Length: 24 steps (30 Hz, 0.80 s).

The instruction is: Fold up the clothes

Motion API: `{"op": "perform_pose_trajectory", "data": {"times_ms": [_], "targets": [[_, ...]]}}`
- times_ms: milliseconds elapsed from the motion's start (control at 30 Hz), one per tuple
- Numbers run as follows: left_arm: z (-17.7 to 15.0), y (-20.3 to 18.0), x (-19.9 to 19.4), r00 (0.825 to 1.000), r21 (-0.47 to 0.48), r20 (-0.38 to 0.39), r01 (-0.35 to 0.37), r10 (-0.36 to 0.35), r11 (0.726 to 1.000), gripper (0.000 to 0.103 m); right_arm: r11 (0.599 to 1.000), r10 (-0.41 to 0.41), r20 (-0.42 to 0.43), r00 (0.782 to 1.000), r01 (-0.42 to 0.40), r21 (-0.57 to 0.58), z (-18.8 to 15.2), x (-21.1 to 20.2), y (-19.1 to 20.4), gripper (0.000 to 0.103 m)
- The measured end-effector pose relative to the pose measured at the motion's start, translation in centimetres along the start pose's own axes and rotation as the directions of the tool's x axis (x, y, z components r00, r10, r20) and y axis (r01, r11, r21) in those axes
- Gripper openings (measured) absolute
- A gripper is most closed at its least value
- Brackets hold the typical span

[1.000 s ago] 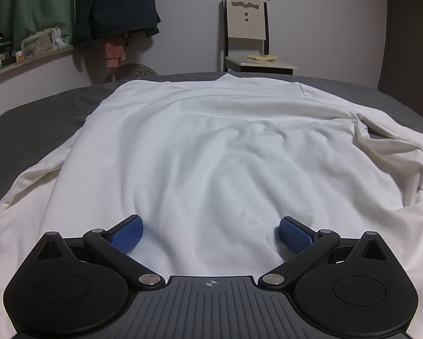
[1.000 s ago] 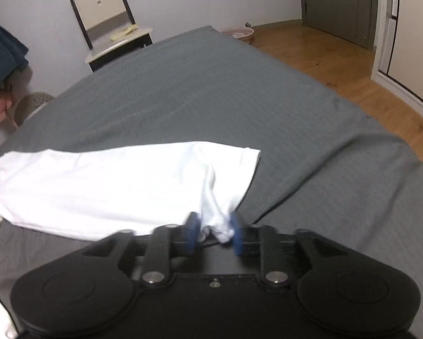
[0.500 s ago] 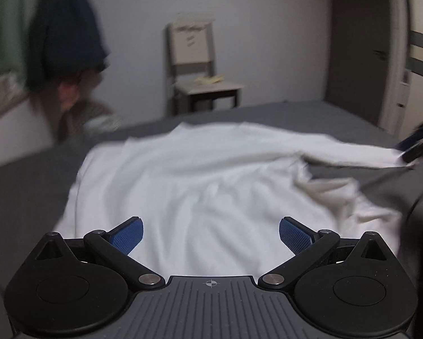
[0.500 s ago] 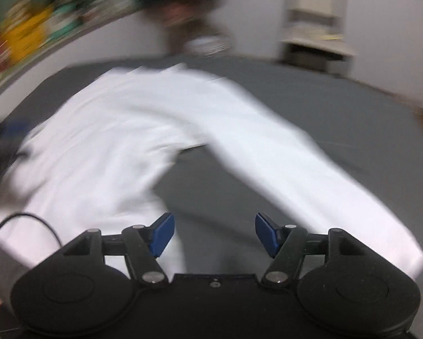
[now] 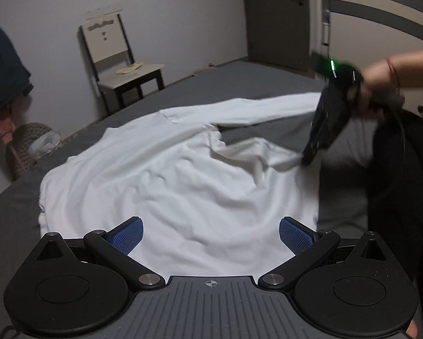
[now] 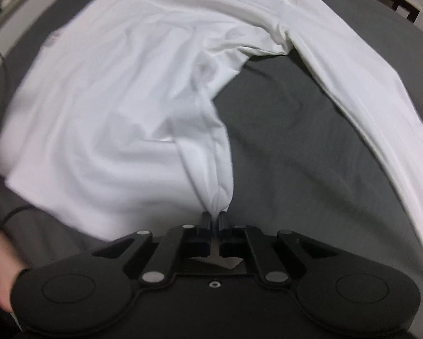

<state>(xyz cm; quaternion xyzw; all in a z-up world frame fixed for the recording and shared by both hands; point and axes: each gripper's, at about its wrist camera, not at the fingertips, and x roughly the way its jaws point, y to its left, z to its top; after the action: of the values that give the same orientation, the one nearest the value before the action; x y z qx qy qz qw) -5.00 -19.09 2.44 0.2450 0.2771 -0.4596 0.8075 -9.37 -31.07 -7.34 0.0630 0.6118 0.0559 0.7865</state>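
Note:
A white long-sleeved shirt (image 5: 166, 180) lies spread on the grey bed (image 5: 11, 220), one sleeve (image 5: 256, 110) stretched out to the right. My right gripper (image 6: 215, 217) is shut on a pinch of the shirt (image 6: 143, 90) at its side edge, and the cloth rises in a taut ridge to the pads. In the left wrist view that right gripper (image 5: 306, 159) points down at the shirt's right edge, held by a person's hand (image 5: 381, 84). My left gripper (image 5: 210, 234) hangs open above the shirt's near part, nothing between its blue pads (image 5: 126, 234).
A chair (image 5: 118, 59) stands by the far wall, a wicker basket (image 5: 28, 147) at the left of the bed. A dark door (image 5: 279, 17) is at the back right. Bare grey bedding (image 6: 296, 147) lies between the shirt's body and sleeve (image 6: 352, 79).
The right gripper let go of the sleeve's cuff, swung over to the shirt's side edge and shut on it. The left gripper rose and rolled, still open.

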Motion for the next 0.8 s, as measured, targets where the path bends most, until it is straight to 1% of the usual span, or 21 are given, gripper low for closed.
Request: {"op": "perform_pose_trajectory", "data": {"times_ms": [33, 67, 100, 133, 167, 233, 267, 333, 367, 433, 500, 567, 633, 667, 700, 767, 800], "targets": [[-0.5, -0.4, 0.2, 1.0, 0.015, -0.003, 0.004, -0.004, 1.0, 0.103, 0.998, 0.058, -0.023, 0.998, -0.057, 0.04, -0.3, -0.3, 0.0, 0.005], [-1.0, -0.9, 0.3, 1.0, 0.034, -0.009, 0.021, -0.021, 0.999, 0.103, 0.988, 0.138, -0.054, 0.989, -0.134, 0.077, -0.8, -0.6, 0.1, 0.005], [-1.3, -1.3, 0.5, 0.998, 0.051, -0.015, 0.055, -0.054, 0.997, 0.103, 0.971, 0.218, -0.082, 0.972, -0.208, 0.116, -1.2, -0.9, 0.3, 0.005], [-1.6, -1.7, 0.7, 0.996, 0.067, -0.023, 0.089, -0.088, 0.994, 0.103, 0.947, 0.298, -0.107, 0.949, -0.279, 0.156, -1.7, -1.1, 0.4, 0.005], [-1.9, -2.2, 1.1, 0.991, 0.075, -0.038, 0.132, -0.129, 0.988, 0.103, 0.922, 0.361, -0.128, 0.924, -0.333, 0.196, -2.2, -1.2, 0.5, 0.005], [-2.4, -3.3, 1.7, 0.977, 0.094, -0.077, 0.205, -0.198, 0.974, 0.103, 0.895, 0.41, -0.165, 0.897, -0.361, 0.261, -2.9, -0.6, 0.3, 0.005], [-2.8, -4.0, 2.3, 0.971, 0.117, -0.106, 0.227, -0.215, 0.967, 0.103, 0.889, 0.415, -0.182, 0.891, -0.355, 0.289, -3.2, -0.2, 0.0, 0.004], [-3.7, -5.2, 3.3, 0.964, 0.181, -0.164, 0.238, -0.209, 0.954, 0.103, 0.913, 0.333, -0.196, 0.922, -0.263, 0.313, -3.1, 1.3, -1.4, 0.004], [-4.3, -5.6, 3.6, 0.962, 0.205, -0.19, 0.235, -0.197, 0.95, 0.103, 0.915, 0.308, -0.2, 0.93, -0.232, 0.33, -3.0, 2.1, -2.1, 0.004], [-5.6, -5.8, 3.8, 0.958, 0.235, -0.231, 0.226, -0.172, 0.945, 0.103, 0.895, 0.318, -0.209, 0.925, -0.22, 0.387, -3.2, 3.4, -3.3, 0.004], [-6.5, -5.5, 3.2, 0.96, 0.245, -0.243, 0.198, -0.138, 0.949, 0.103, 0.898, 0.314, -0.21, 0.926, -0.218, 0.383, -3.4, 3.7, -3.3, 0.005], [-7.4, -5.0, 2.4, 0.966, 0.285, -0.248, 0.14, -0.069, 0.948, 0.103, 0.901, 0.31, -0.212, 0.927, -0.216, 0.375, -3.6, 3.9, -3.2, 0.005], [-8.2, -4.6, 1.6, 0.969, 0.325, -0.248, 0.082, 0.001, 0.942, 0.103, 0.911, 0.304, -0.214, 0.928, -0.218, 0.349, -3.4, 4.0, -2.6, 0.005], [-8.6, -4.7, 1.4, 0.971, 0.355, -0.237, 0.051, 0.037, 0.933, 0.103, 0.911, 0.308, -0.212, 0.927, -0.223, 0.348, -3.4, 4.1, -2.6, 0.005], [-8.7, -4.9, 1.4, 0.971, 0.394, -0.225, 0.018, 0.077, 0.919, 0.103, 0.909, 0.313, -0.211, 0.926, -0.228, 0.349, -3.5, 4.1, -2.6, 0.005], [-8.9, -5.4, 1.3, 0.969, 0.468, -0.198, -0.042, 0.151, 0.883, 0.103, 0.899, 0.329, -0.204, 0.922, -0.239, 0.368, -4.6, 3.6, -3.2, 0.005], [-8.9, -5.9, 1.5, 0.97, 0.504, -0.187, -0.041, 0.155, 0.863, 0.102, 0.892, 0.338, -0.198, 0.92, -0.246, 0.38, -5.2, 3.5, -3.8, 0.005]]}}
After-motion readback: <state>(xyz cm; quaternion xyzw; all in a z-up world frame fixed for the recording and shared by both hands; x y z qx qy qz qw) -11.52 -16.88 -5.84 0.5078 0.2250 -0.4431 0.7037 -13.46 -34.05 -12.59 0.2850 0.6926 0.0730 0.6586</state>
